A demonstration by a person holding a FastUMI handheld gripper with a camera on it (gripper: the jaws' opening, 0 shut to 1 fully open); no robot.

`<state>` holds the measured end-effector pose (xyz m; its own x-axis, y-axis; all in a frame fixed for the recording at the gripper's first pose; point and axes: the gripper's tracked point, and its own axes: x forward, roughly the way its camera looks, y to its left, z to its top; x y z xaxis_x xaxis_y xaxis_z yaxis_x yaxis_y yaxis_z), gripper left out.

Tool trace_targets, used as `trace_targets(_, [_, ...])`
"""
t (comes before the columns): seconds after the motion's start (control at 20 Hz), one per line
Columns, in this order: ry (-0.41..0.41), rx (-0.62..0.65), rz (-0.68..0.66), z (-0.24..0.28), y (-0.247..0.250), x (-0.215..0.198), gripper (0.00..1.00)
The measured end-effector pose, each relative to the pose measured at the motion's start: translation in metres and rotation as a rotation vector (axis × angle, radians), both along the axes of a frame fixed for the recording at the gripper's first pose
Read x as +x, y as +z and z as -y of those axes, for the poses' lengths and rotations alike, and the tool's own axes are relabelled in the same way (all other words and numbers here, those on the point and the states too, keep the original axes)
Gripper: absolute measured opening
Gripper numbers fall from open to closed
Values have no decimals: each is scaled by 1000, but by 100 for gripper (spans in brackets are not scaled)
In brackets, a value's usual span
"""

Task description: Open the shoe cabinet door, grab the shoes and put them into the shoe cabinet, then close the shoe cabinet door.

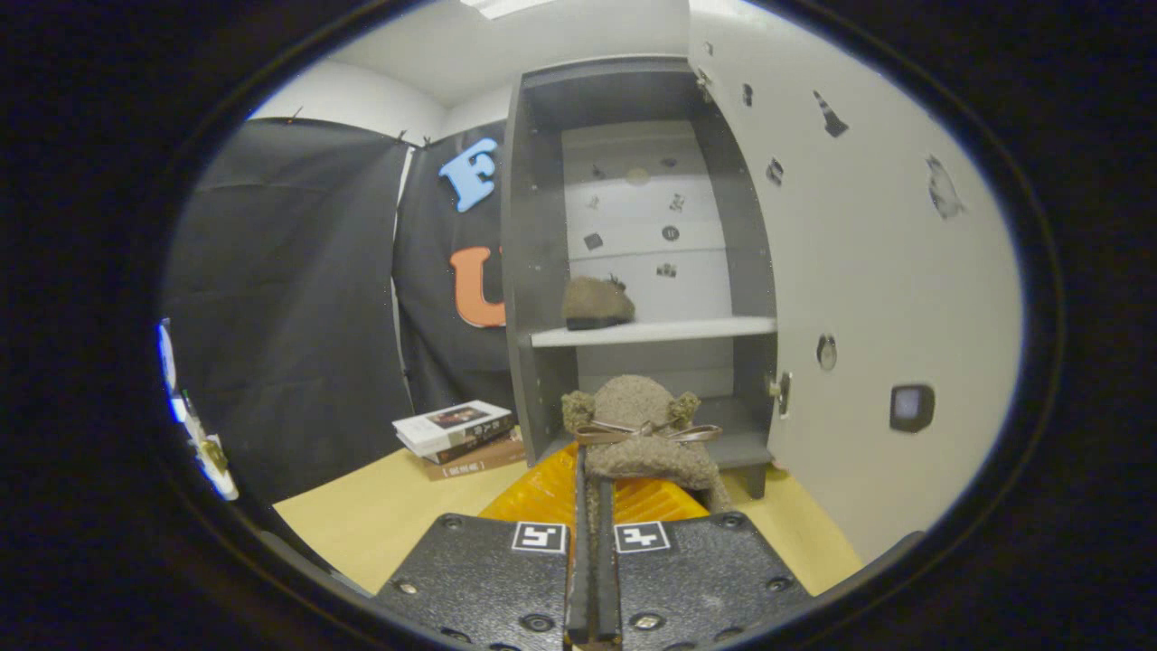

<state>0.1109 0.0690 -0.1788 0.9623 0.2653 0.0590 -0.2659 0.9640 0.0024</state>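
Observation:
My gripper (594, 479) is shut on a fuzzy brown shoe (644, 429) with a ribbon bow, holding it by its rim just ahead of the fingers. The shoe hangs in front of the lower compartment of the grey shoe cabinet (533, 271). The cabinet's white door (868, 298) stands swung open to the right, its small knob (782, 391) beside the shoe. On the cabinet's white shelf (651, 332) sits a second fuzzy brown shoe (597, 303), toward the shelf's left side.
A stack of books (456, 437) lies on the wooden tabletop (380, 515) left of the cabinet. Black cloth walls stand behind and to the left. The open door bounds the space on the right.

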Motion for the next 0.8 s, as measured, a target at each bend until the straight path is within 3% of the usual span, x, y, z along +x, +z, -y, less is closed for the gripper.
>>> trace_targets(0.4, [-46, -56, 129, -2, 164, 0, 8])
trace_targets(0.65, [-122, -125, 193, 10, 260, 38, 9])
trace_targets(0.8, [-144, -97, 176, 15, 298, 71, 9])
